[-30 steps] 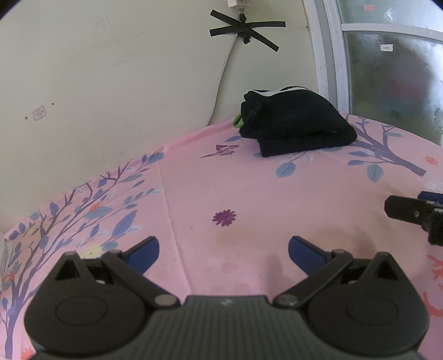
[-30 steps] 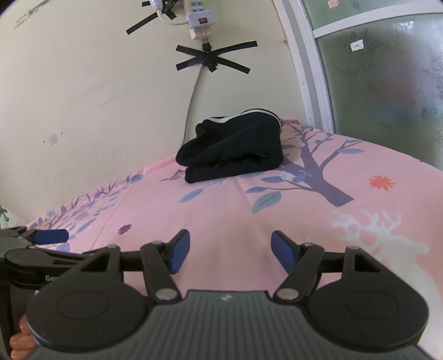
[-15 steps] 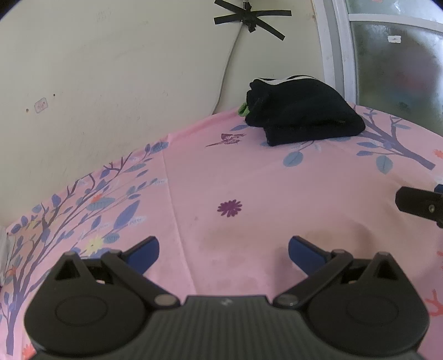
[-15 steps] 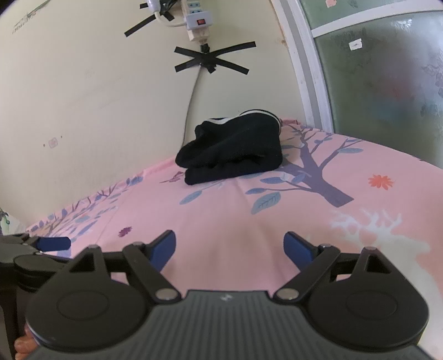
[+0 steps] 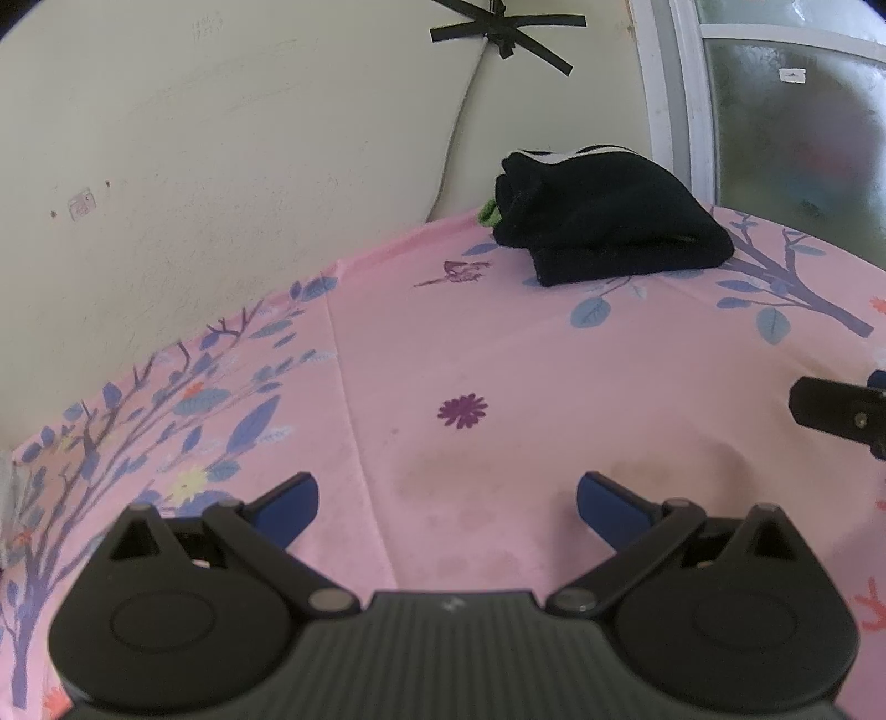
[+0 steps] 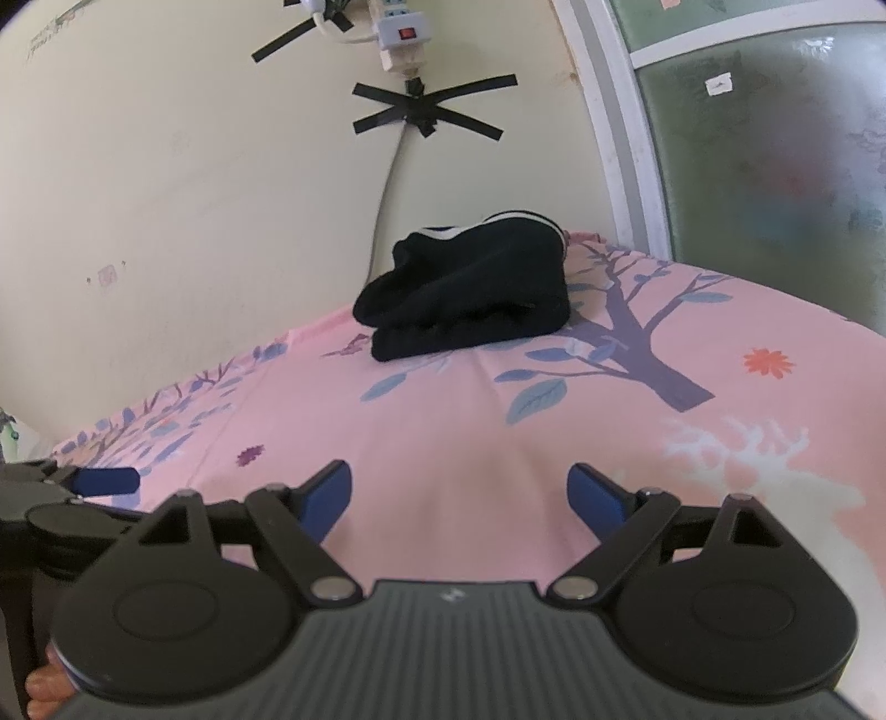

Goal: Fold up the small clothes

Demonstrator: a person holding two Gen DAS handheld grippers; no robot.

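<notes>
The left gripper [image 5: 447,501] hovers over the pink, flower-printed sheet [image 5: 498,354] covering the desk, its blue fingers [image 5: 288,507] spread wide with only bare sheet between them. The right gripper [image 6: 459,493] is likewise released, its fingers [image 6: 595,498] apart and holding nothing.

The folded black garment [image 5: 603,227] lies far ahead of both pairs of fingers, at the back of the sheet against the cream wall [image 5: 221,166]. From the left gripper it sits ahead and to the right; from the right gripper it sits ahead and roughly centred, a white stripe showing along its top edge. A bit of green fabric [image 5: 488,210] peeks out at its left side.

Above the garment, crossed strips of black tape [image 6: 429,111] pin a cable [image 6: 385,210] to the wall, and a white power strip [image 6: 401,36] with a red switch hangs over them. Faint pencilled marks high on the wall are too small to read. Small white stickers on the frosted window [image 6: 775,138] show no legible print.
</notes>
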